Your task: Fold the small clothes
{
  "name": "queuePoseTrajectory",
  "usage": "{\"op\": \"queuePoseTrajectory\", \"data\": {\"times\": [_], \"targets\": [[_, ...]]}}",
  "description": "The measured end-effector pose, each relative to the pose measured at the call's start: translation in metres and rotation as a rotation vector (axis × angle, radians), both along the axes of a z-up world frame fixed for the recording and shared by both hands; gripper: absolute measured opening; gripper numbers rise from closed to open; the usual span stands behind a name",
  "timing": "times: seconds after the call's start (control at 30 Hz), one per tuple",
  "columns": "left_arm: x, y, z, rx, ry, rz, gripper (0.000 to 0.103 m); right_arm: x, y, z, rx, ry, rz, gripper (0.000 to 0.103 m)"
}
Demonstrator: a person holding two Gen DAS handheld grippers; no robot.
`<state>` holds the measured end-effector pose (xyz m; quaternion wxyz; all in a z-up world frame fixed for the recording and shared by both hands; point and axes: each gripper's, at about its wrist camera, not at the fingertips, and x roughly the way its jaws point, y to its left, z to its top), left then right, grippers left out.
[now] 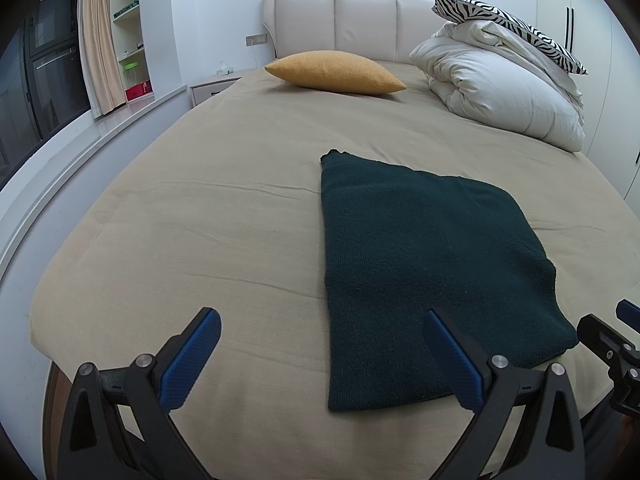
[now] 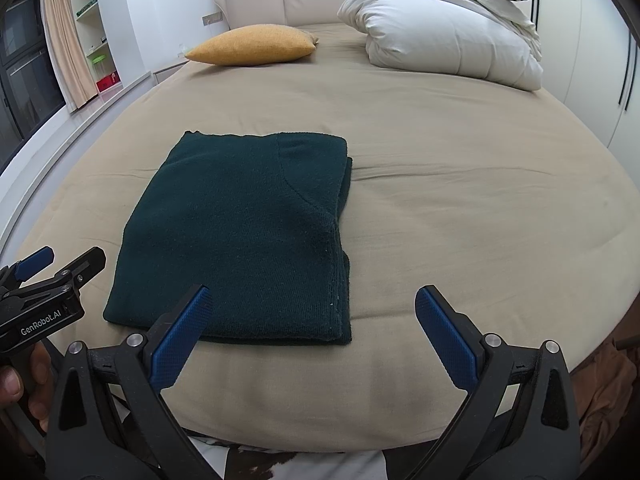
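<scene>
A dark green knitted garment [image 1: 424, 264] lies folded into a flat rectangle on the beige bed; it also shows in the right wrist view [image 2: 240, 236]. My left gripper [image 1: 320, 320] is open and empty, held above the bed's near edge, with its right finger over the garment's near end. My right gripper [image 2: 312, 296] is open and empty, near the garment's front right corner. Each gripper shows at the edge of the other's view: the right one [image 1: 616, 340], the left one [image 2: 52, 268].
A mustard cushion [image 1: 336, 72] lies near the padded headboard [image 1: 340, 20]. A folded white duvet [image 1: 500, 88] with a zebra pillow [image 1: 508, 24] on top sits at the far right. A window ledge [image 1: 80, 148] and shelves [image 1: 128, 20] run along the left.
</scene>
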<state>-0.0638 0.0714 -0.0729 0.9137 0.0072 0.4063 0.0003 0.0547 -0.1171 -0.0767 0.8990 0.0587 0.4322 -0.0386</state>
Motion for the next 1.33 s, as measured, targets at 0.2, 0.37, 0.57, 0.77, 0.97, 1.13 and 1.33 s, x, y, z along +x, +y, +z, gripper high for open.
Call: {"op": "queuePoseTrajectory", "data": {"times": [0.2, 0.37, 0.57, 0.77, 0.97, 1.13, 1.33], "targets": [[0.0001, 0.0000, -0.0003, 0.001, 0.000, 0.000, 0.103, -0.0003, 0.0002, 0.0002, 0.001, 0.000, -0.001, 0.103], [0.0001, 0.0001, -0.0001, 0.001, 0.001, 0.001, 0.103, -0.0011, 0.0012, 0.0003, 0.003, 0.001, 0.001, 0.103], [0.0005, 0.0006, 0.0002, 0.000, 0.001, -0.002, 0.103, -0.0011, 0.0014, 0.0003, 0.004, 0.002, 0.001, 0.103], [0.0000, -0.0002, 0.0003, 0.001, 0.001, 0.000, 0.103, -0.0017, 0.0017, 0.0002, 0.006, 0.002, 0.001, 0.103], [0.0005, 0.0001, -0.0002, 0.002, 0.002, 0.001, 0.103, -0.0018, 0.0022, 0.0002, 0.008, 0.001, 0.001, 0.103], [0.0005, 0.0002, -0.0013, 0.003, 0.002, 0.000, 0.103, -0.0021, 0.0048, -0.0002, 0.014, 0.003, 0.004, 0.103], [-0.0014, 0.0004, -0.0058, 0.015, -0.007, 0.010, 0.103, -0.0020, 0.0053, -0.0003, 0.020, 0.007, 0.005, 0.103]]}}
